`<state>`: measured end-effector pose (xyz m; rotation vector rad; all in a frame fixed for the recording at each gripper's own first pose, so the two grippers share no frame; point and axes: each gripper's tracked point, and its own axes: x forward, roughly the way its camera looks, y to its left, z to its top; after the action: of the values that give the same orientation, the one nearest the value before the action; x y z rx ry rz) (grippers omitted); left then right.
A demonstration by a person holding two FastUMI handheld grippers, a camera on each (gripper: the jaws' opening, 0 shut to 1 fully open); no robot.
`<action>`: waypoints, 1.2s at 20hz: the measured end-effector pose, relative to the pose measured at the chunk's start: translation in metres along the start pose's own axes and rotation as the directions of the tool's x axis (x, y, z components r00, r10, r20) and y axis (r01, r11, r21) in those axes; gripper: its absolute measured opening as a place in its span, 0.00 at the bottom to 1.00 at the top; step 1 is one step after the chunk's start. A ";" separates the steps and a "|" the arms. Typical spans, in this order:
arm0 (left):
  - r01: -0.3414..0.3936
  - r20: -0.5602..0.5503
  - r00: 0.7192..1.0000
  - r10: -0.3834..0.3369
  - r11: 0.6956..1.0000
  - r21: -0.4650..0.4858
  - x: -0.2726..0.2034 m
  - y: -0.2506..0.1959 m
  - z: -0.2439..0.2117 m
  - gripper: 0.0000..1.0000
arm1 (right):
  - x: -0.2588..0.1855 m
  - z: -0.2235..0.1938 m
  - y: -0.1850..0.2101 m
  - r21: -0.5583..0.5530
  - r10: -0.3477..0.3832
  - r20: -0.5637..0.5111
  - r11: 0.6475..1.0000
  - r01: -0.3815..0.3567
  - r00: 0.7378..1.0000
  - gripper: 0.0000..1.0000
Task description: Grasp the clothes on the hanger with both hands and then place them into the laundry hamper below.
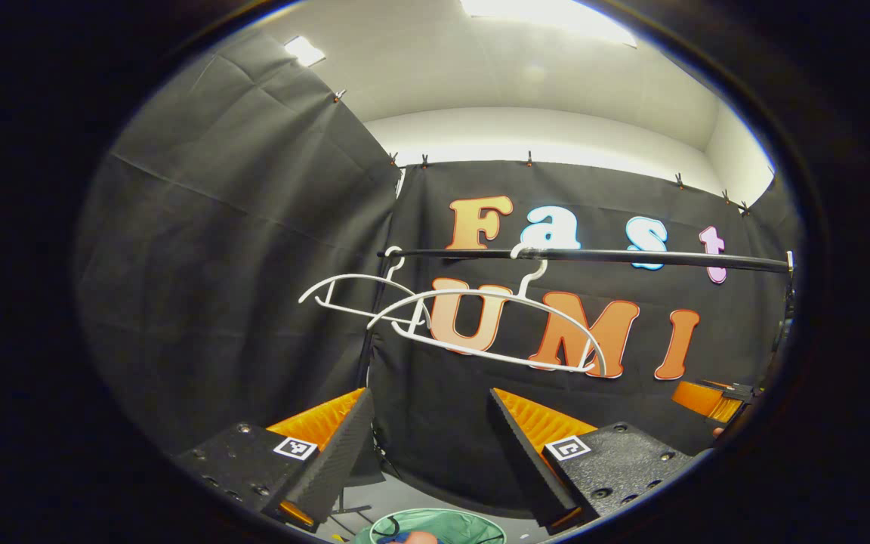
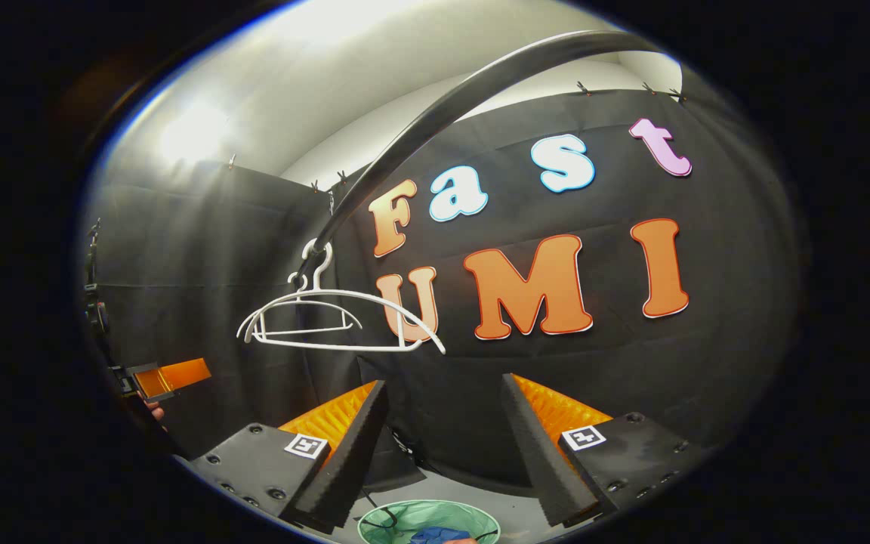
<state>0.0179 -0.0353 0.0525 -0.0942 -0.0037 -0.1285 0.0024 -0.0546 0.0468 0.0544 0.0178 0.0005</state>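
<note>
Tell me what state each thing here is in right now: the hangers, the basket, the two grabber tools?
Two white plastic hangers: bare, hooked on the black metal rail.
Round green mesh laundry hamper: open, blue cloth inside.
Left gripper: open, holding nothing.
Right gripper: open, holding nothing.

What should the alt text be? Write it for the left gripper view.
Two bare hangers hang on a rail. Below, the left gripper is open above a green hamper holding clothes.
</note>
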 end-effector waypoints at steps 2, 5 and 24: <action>0.017 -0.011 1.000 -0.018 1.000 -0.015 0.000 -0.005 -0.002 0.92 | -0.002 -0.001 0.003 0.011 0.007 -0.006 1.000 -0.007 1.000 1.00; 0.011 -0.020 1.000 -0.011 1.000 -0.006 0.000 -0.003 -0.006 0.92 | -0.004 0.002 0.011 0.027 0.029 0.000 0.999 -0.029 1.000 0.97; 0.030 -0.010 0.999 -0.030 0.999 -0.012 0.009 -0.007 -0.002 0.95 | 0.003 0.003 0.025 0.021 0.066 -0.002 0.998 -0.066 0.998 0.97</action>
<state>0.0257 -0.0431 0.0512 -0.1050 0.0055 -0.1593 0.0059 -0.0296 0.0509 0.0759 0.0186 0.0668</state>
